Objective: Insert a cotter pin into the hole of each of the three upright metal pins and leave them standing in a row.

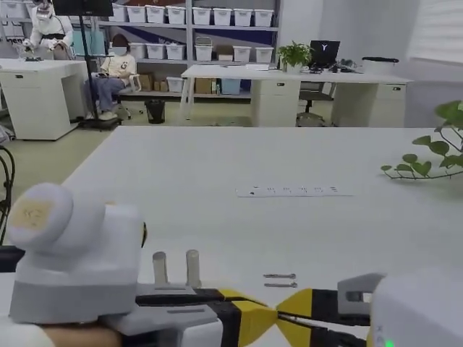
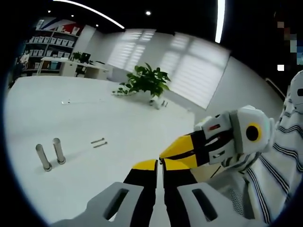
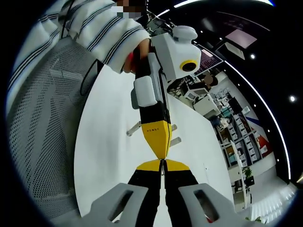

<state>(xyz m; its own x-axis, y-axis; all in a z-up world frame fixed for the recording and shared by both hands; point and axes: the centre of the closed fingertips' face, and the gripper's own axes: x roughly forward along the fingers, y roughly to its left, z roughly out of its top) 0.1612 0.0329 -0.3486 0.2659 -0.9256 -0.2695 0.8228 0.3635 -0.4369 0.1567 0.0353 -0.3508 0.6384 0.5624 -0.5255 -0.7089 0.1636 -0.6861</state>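
Pins [image 1: 160,267]: two stand upright on the table [image 1: 217,166], lower centre of frame; two cotter pins [image 1: 279,275] lie just right. My left gripper [image 2: 159,166] and right gripper [image 3: 163,164] are clenched, tips touching; nothing visibly held. Step in hand: cotter pick-up. Next, I open over one cotter pin.

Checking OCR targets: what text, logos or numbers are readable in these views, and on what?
"Y"-shaped logo: on the laptop on the far desk.
Small dark print on a yellow jaw of the left gripper, seen in the right gripper view: too blurred to read.
Markings on the power strip: too small to read.
Labels on the storage bins: too small to read.
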